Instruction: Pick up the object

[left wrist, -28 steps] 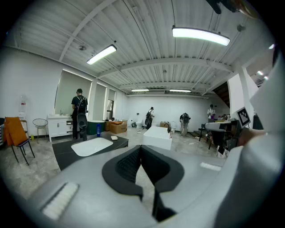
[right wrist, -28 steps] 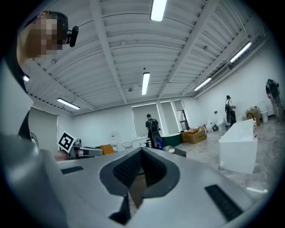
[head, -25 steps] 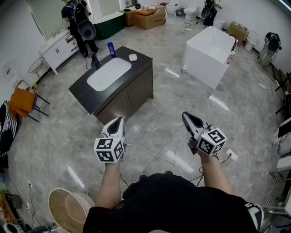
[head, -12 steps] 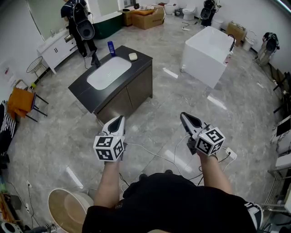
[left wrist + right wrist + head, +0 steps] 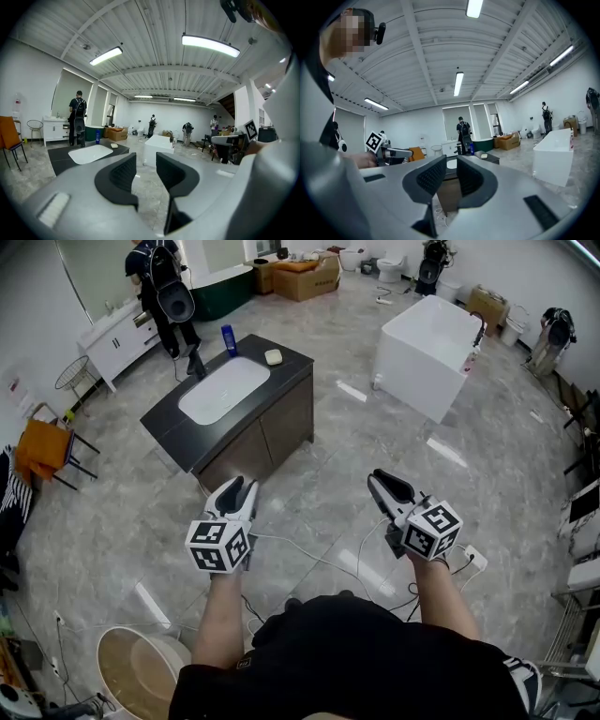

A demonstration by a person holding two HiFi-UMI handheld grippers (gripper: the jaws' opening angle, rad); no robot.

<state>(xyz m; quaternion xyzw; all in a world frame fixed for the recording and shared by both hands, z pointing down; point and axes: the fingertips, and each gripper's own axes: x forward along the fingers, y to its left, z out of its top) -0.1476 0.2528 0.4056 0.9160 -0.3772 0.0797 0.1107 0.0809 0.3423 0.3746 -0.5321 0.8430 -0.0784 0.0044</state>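
Observation:
A dark vanity counter (image 5: pixel 286 371) with a white sink basin (image 5: pixel 223 390) stands some way ahead of me. On it are a blue bottle (image 5: pixel 229 339) and a pale bar of soap (image 5: pixel 273 357). My left gripper (image 5: pixel 239 487) hangs in the air well short of the counter. Its jaws have just been opening and hold nothing. In the left gripper view the gripper (image 5: pixel 146 161) points past the basin (image 5: pixel 91 153). My right gripper (image 5: pixel 379 480) is shut and empty, level over the floor. In the right gripper view the gripper (image 5: pixel 451 169) faces the counter's side, with the bottle (image 5: pixel 472 149) beyond.
A white bathtub (image 5: pixel 428 352) stands at the right. A person in black (image 5: pixel 164 287) is behind the counter. An orange chair (image 5: pixel 45 451) stands at the left. Cables (image 5: pixel 319 559) lie on the floor near my feet, and a round basin (image 5: pixel 141 671) sits at the lower left.
The left gripper's jaws have parted, and it has drifted slightly toward the lower left of the head view. The right gripper has barely shifted.

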